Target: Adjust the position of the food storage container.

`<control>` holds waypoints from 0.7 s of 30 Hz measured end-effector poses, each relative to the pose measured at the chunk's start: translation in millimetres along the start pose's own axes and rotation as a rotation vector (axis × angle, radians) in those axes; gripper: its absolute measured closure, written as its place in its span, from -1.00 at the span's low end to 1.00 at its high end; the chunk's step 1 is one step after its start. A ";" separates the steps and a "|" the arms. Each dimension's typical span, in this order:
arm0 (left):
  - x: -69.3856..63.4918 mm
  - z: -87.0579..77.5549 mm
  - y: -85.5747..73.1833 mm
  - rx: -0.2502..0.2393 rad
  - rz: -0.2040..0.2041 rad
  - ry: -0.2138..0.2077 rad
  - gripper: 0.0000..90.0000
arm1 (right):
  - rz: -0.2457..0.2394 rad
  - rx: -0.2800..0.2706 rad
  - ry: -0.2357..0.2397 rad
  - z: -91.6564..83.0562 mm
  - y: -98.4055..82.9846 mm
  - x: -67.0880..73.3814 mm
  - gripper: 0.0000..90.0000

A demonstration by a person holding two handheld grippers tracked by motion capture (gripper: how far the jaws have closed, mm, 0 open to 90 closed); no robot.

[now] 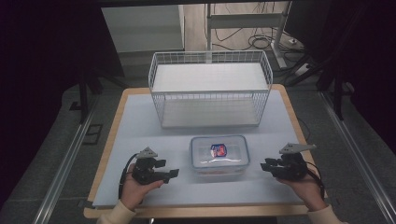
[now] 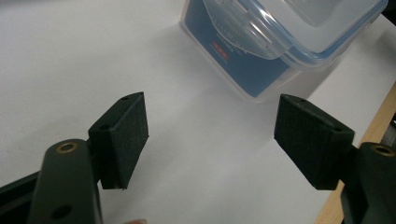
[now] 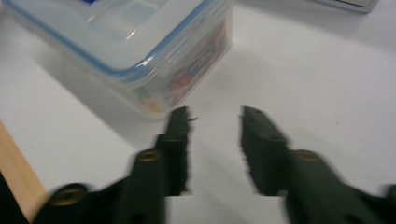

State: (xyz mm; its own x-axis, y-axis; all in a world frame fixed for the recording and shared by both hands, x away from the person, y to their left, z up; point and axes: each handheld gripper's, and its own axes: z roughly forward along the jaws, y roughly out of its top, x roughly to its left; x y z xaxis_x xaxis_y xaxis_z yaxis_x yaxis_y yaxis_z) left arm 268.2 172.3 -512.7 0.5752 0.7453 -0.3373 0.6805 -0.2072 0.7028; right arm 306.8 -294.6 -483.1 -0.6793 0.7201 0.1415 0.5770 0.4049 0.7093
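Both grippers, left (image 1: 172,173) and right (image 1: 265,165), gape empty (nothing held); close squarely on the box's (image 1: 219,157) sides

Looks like a lab or test room: beyond the grippers, a white-topped table (image 1: 140,121) on a grey floor, metal rails (image 1: 65,161) along both sides, loose cables (image 1: 254,39) around a desk leg (image 1: 279,44), dark curtains (image 1: 42,70) all round.

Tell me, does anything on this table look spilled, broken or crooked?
Nothing stands out. The lidded plastic container sits flat and closed on the white mat, the wire basket stands upright behind it, and the left gripper and right gripper flank the container, jaws apart with nothing between them.
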 end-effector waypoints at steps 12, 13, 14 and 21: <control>1.3 0.1 1.5 -0.011 -0.015 -0.007 -0.46 | 0.102 -0.054 0.046 2.6 6.9 -4.3 -0.51; 1.4 0.3 2.4 -0.013 -0.021 -0.012 -0.46 | 0.104 -0.060 0.046 2.8 7.6 -4.8 -0.54; 1.4 0.3 2.4 -0.013 -0.021 -0.012 -0.46 | 0.104 -0.060 0.046 2.8 7.6 -4.8 -0.54; 2.4 -2.6 6.9 -0.042 -0.075 -0.049 -0.53 | 0.148 -0.114 0.100 1.0 14.6 -9.7 -0.61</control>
State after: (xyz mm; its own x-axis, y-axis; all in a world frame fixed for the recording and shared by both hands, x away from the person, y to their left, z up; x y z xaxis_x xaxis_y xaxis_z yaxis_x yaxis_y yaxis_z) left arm 273.0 174.3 -507.0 0.5456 0.7255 -0.4195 0.7034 -0.1243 0.6999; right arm 322.2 -295.1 -474.8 -0.6360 0.7051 0.3136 0.6226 0.2288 0.7483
